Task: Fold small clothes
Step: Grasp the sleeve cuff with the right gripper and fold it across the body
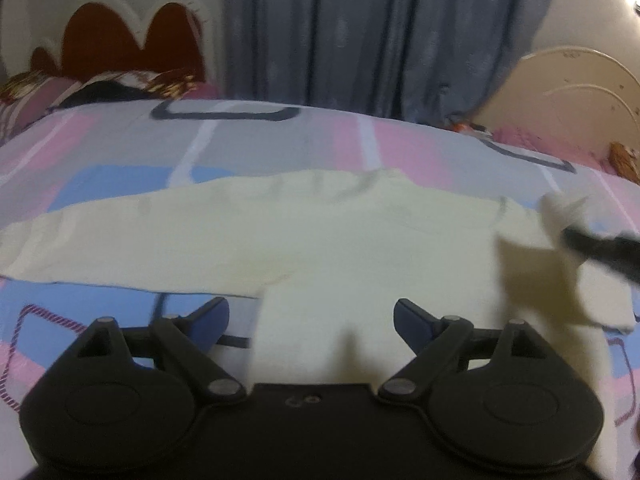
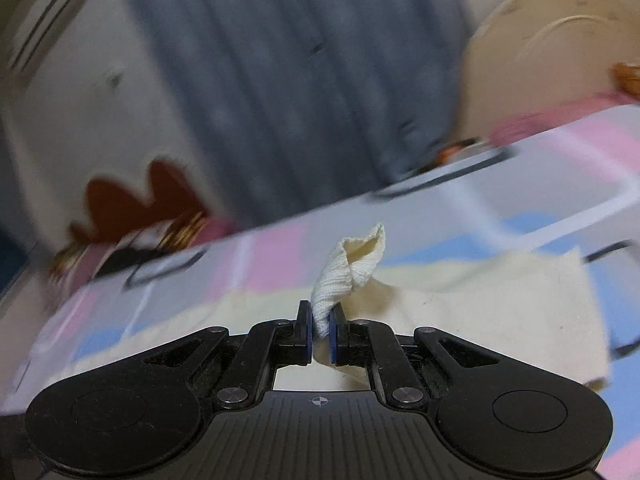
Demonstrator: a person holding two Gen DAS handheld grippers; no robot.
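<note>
**Right has the sleeve cuff, left is free over the hem**

Garment (image 1: 280, 232): cream long-sleeve top, spread flat across the middle of the bedspread (image 1: 100, 148), running left to right, 1 sleeve laid out toward the bed's left edge. Mostly smooth, so it looks laid out for folding, no fold finished yet.

Right gripper (image 2: 320, 336): jaws pinched nearly together on a ribbed cuff (image 2: 352, 264), which sticks up twisted between the pads. Cloth trails from it down to the bed. In the left wrist view the same cuff hangs lifted near the bed's right edge, with the right gripper's dark tip just beside it. Likely reason: sleeve is picked up to be carried inward over the body of the top. Frame is heavily blurred.

Left gripper (image 1: 312, 320): jaws wide apart, nothing between them, hovering above the near edge of the garment. Can't tell whether it touches the cloth. My guess is it's placed to pin or take the hem while the sleeve goes over.

Risk: a twisted cuff may land bunched and need flattening.
</note>
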